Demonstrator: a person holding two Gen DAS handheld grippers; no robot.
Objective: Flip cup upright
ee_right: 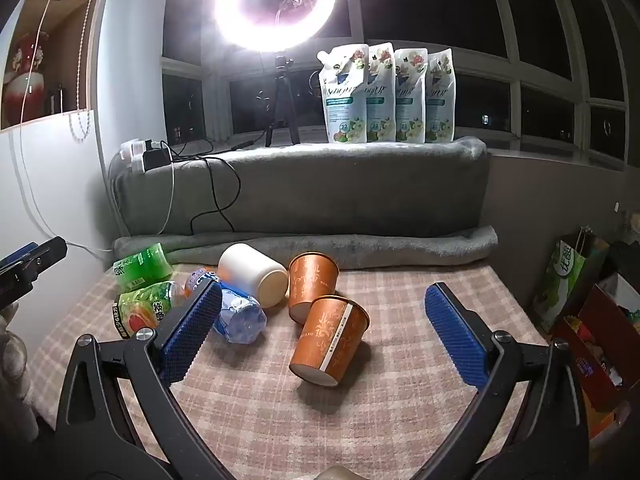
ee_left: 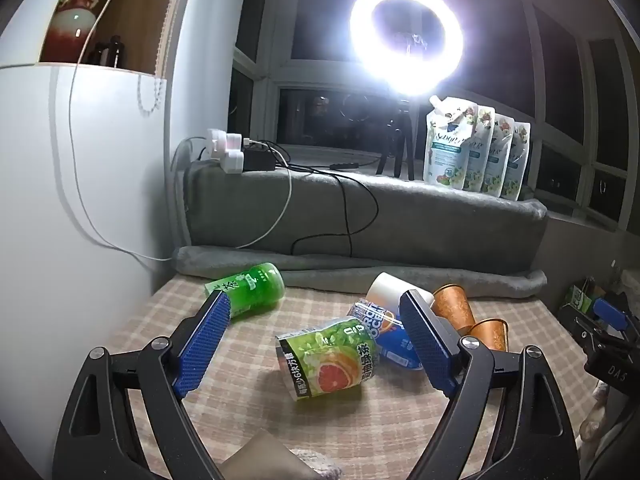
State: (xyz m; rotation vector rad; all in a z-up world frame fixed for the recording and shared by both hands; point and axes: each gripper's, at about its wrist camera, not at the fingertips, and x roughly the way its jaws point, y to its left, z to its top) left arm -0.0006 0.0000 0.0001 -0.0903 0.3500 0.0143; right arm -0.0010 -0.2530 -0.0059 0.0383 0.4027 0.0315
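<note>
Several cups lie on their sides on the checked tablecloth (ee_right: 400,312). Two orange patterned paper cups lie together: the near one (ee_right: 330,340) with its base toward me, the far one (ee_right: 310,286) behind it. A white cup (ee_right: 254,274) lies left of them. My right gripper (ee_right: 322,300) is open, its jaws wide apart around the near orange cup, above the table. My left gripper (ee_left: 316,308) is open over a green grapefruit-print cup (ee_left: 330,358), with a blue cup (ee_left: 390,334) beside it. The orange cups (ee_left: 454,306) and white cup (ee_left: 390,286) show behind its right finger.
A green tea cup (ee_left: 250,286) lies at the table's far left. A grey blanket-covered ledge (ee_right: 320,188) behind holds a ring light on a tripod (ee_right: 276,4), a power strip with cables (ee_right: 146,156) and several detergent pouches (ee_right: 384,96). Bags and boxes (ee_right: 580,300) stand right of the table.
</note>
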